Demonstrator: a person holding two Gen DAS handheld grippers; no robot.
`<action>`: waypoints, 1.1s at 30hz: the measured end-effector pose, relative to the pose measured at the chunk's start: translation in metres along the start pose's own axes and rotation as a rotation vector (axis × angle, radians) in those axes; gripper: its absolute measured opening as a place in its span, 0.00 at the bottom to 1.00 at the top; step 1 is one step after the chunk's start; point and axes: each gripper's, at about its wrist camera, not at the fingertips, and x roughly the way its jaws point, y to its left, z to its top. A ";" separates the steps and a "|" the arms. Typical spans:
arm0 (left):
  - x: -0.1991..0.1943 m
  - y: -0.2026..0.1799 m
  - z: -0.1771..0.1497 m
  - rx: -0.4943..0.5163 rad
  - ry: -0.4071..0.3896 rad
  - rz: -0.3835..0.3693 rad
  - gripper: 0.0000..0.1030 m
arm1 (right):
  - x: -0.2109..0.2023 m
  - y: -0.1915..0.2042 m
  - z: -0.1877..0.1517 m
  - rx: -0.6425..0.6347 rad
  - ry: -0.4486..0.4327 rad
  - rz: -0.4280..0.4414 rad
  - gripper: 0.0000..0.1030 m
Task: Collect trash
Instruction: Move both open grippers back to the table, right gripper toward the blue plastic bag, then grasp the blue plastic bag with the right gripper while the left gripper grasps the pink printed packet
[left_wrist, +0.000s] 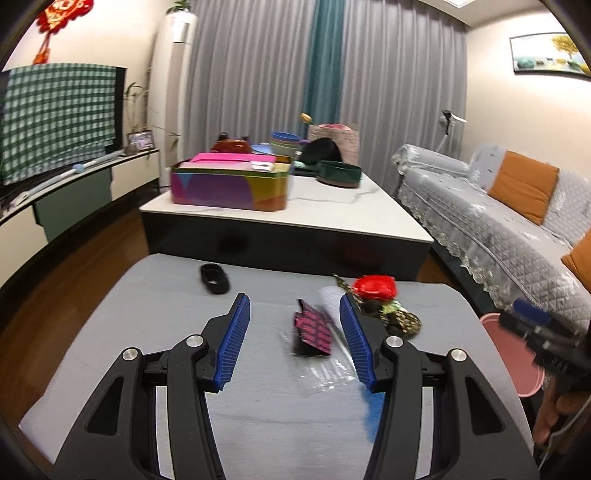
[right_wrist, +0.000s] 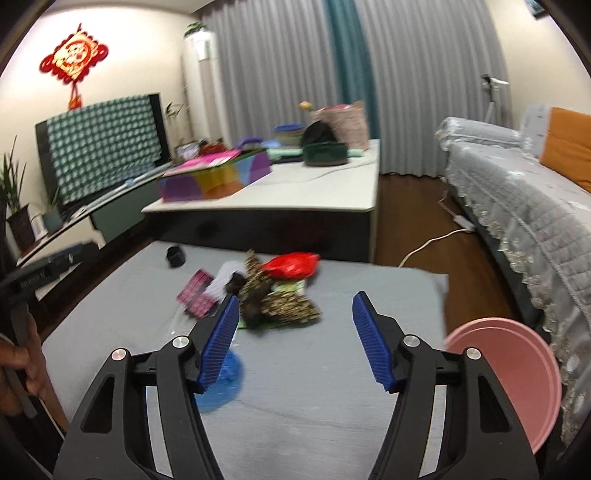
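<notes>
A heap of trash lies on a grey mat (left_wrist: 155, 332): a pink and black wrapper (left_wrist: 312, 328), clear plastic film (left_wrist: 328, 369), a red bag (left_wrist: 373, 287), a leopard-print wrapper (left_wrist: 404, 320) and a blue scrap (left_wrist: 373, 406). My left gripper (left_wrist: 295, 343) is open, with the pink wrapper between its fingers. My right gripper (right_wrist: 295, 339) is open and empty, just short of the leopard wrapper (right_wrist: 280, 302), the red bag (right_wrist: 291, 265) and the pink wrapper (right_wrist: 197, 295). A pink bin (right_wrist: 517, 373) stands at the mat's right edge.
A black band (left_wrist: 214, 278) lies at the mat's far left. Behind stands a white coffee table (left_wrist: 332, 210) with a colourful box (left_wrist: 229, 184) and bowls. A grey sofa (left_wrist: 498, 221) is on the right, a TV stand on the left.
</notes>
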 end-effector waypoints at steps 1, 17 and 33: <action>-0.001 0.003 0.000 -0.003 -0.004 0.006 0.49 | 0.005 0.006 -0.002 -0.008 0.011 0.012 0.62; 0.027 0.024 -0.008 -0.033 0.034 0.048 0.49 | 0.078 0.074 -0.045 -0.113 0.222 0.160 0.55; 0.089 -0.002 -0.022 -0.021 0.124 -0.005 0.49 | 0.092 0.039 -0.039 -0.021 0.262 0.120 0.07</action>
